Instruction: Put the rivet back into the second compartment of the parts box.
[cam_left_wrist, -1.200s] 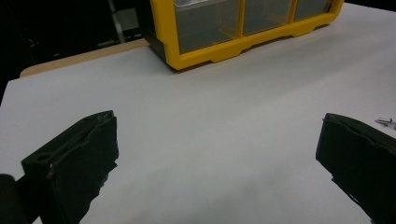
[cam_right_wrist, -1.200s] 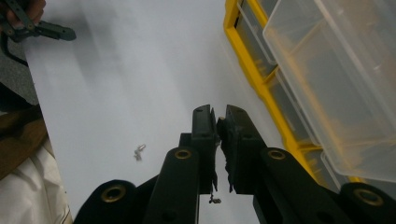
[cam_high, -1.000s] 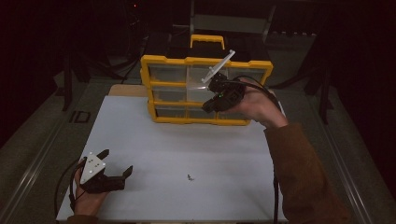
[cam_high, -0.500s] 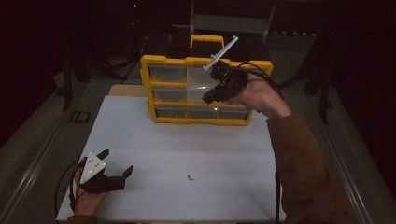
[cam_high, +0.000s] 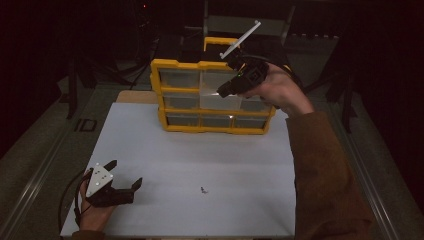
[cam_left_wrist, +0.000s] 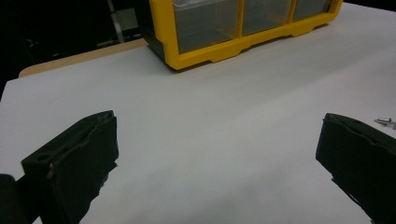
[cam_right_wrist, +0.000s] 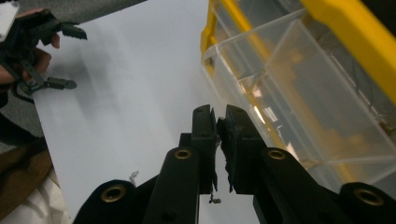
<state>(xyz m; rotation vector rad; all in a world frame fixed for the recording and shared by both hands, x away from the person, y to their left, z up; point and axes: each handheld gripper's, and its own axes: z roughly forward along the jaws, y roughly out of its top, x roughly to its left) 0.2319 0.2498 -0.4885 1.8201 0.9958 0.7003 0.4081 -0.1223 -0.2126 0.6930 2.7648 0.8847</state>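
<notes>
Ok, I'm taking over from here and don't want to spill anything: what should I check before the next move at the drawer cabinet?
1. Right hand-held gripper shut: ok; whether it grips something small, cannot tell.
2. Clear drawer pulled out of the yellow drawer cabinet: ok.
3. Right hand-held gripper over the drawer opening: not ok, it is beside the drawer.
4. Left hand-held gripper open and apart from the cabinet: ok.
5. Small screw loose on the white table: not ok, not yet put away.
</notes>
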